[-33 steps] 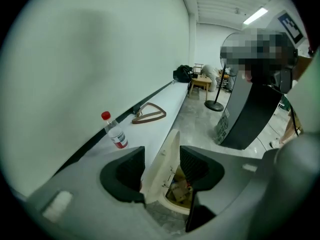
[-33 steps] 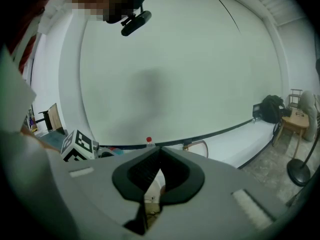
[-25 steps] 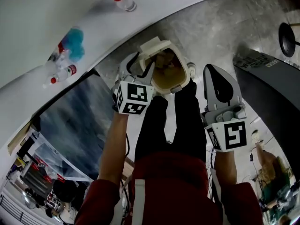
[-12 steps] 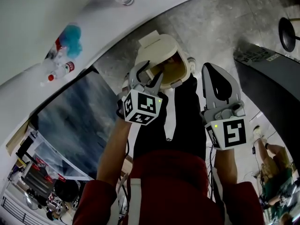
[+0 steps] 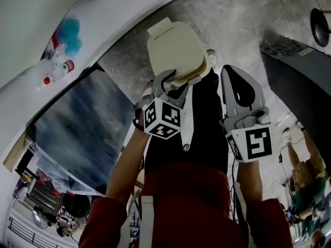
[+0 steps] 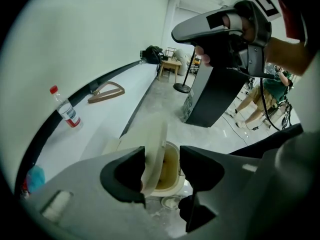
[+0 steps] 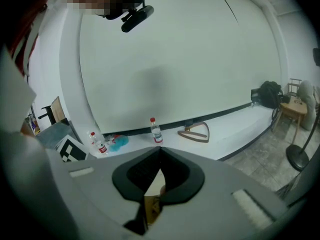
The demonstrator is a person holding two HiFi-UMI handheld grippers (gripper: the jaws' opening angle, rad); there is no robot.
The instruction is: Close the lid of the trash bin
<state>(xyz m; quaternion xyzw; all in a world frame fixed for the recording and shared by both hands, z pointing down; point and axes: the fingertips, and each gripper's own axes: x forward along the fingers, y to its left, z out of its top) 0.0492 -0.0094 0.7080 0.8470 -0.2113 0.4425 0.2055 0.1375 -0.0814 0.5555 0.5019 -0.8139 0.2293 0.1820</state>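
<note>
The cream trash bin (image 5: 199, 76) stands on the grey floor just ahead of the person's feet. In the head view its lid (image 5: 174, 48) lies tipped down over the opening and hides most of the inside. My left gripper (image 5: 170, 80) reaches to the lid's near edge. In the left gripper view the lid (image 6: 154, 149) stands slanted between the spread jaws, against the left one, with the brown inside of the bin (image 6: 169, 166) showing beside it; the left gripper (image 6: 162, 166) is open. My right gripper (image 5: 231, 72) hovers to the right of the bin, jaws together, holding nothing.
A white raised ledge (image 5: 31, 30) runs along the left with small bottles and a blue thing (image 5: 66, 35) on it. A black cabinet (image 5: 302, 87) stands at the right, and a dark stool base (image 5: 320, 27) lies beyond it. A water bottle (image 7: 156, 130) and a wooden triangle (image 7: 196, 133) sit on the ledge.
The lid has swung from upright and open down over the bin's opening. My left gripper moved right and down with the lid's edge. The right gripper barely moved.
</note>
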